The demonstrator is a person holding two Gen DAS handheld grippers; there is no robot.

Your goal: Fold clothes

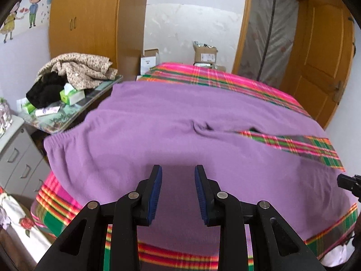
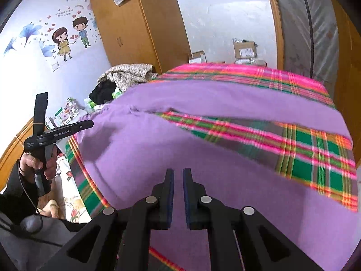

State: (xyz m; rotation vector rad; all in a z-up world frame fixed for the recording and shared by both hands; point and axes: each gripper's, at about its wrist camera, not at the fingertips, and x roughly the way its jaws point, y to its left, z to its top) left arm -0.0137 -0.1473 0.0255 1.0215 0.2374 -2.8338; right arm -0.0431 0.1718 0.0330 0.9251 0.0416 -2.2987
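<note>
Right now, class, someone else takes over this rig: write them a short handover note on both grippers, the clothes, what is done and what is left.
Left gripper: open, empty, above the near trouser leg.
Right gripper: jaws a narrow gap apart, nothing between them, also above the cloth.
Purple trousers: spread flat on the plaid bedsheet, legs apart with sheet showing between them, waistband at the left.
Done: laid out.
Left: every fold.

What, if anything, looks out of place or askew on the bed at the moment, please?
The purple trousers lie spread flat on the plaid bedspread, but rumpled wrinkles bunch at the crotch. Beside the bed, clothes lie heaped untidily on the side table. Nothing looks spilled or damaged.
</note>
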